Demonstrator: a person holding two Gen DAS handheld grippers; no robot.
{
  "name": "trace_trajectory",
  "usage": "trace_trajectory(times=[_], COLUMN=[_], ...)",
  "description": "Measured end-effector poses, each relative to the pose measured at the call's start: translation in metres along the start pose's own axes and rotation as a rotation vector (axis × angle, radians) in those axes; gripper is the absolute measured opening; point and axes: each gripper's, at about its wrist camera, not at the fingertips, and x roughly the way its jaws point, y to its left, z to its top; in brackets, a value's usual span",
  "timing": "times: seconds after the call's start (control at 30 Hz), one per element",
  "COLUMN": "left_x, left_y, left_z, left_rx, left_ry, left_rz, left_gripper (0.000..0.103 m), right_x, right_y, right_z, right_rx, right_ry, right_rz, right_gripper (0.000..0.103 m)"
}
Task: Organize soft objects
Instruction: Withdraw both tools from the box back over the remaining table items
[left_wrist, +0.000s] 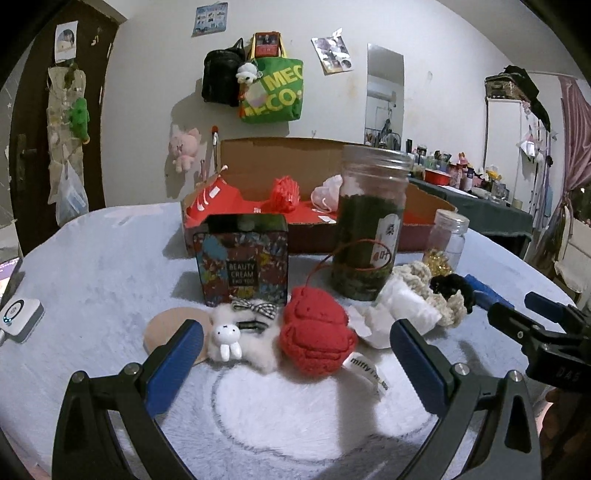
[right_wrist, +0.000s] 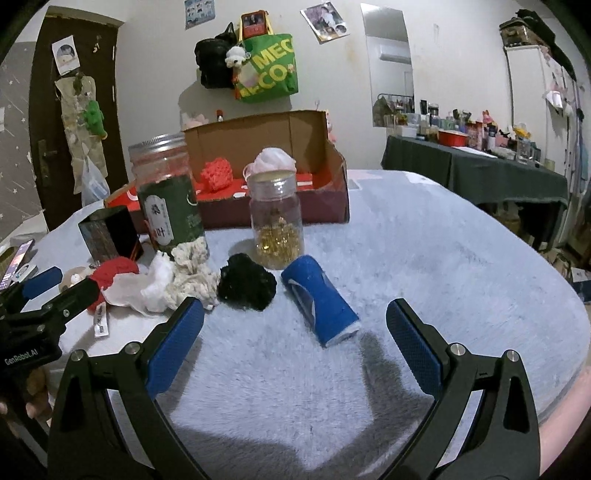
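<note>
My left gripper (left_wrist: 295, 350) is open, its fingers either side of a red knitted plush (left_wrist: 314, 338) and a white fluffy bunny clip (left_wrist: 226, 339) on the pale fuzzy table. My right gripper (right_wrist: 293, 328) is open, just short of a blue rolled cloth (right_wrist: 319, 301). Between them lie a white crumpled cloth (right_wrist: 155, 286), a cream crochet piece (right_wrist: 192, 273) and a black scrunchie (right_wrist: 246, 282). An open cardboard box (right_wrist: 280, 133) with red lining stands at the back, holding a red knitted ball (right_wrist: 218, 173) and a pink soft item (right_wrist: 275, 160).
A tall jar of green leaves (left_wrist: 369, 229), a small jar with gold bits (right_wrist: 275, 221) and a patterned tin (left_wrist: 242, 260) stand between the soft things and the box. A white device (left_wrist: 18, 314) lies at the table's left edge. A cluttered dark-clothed table (right_wrist: 476, 166) stands far right.
</note>
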Motion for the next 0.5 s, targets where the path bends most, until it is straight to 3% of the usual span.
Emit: trace_trajectory(times=[0.5], left_x=[0.006], left_y=[0.021], left_z=[0.012], left_rx=[0.027], left_ry=[0.090], left_rz=[0.017], left_gripper=[0.103], right_x=[0.018], right_y=[-0.011], right_z=[0.008], right_rx=[0.014], right_ry=[0.101], right_rz=[0.022], right_gripper=[0.101])
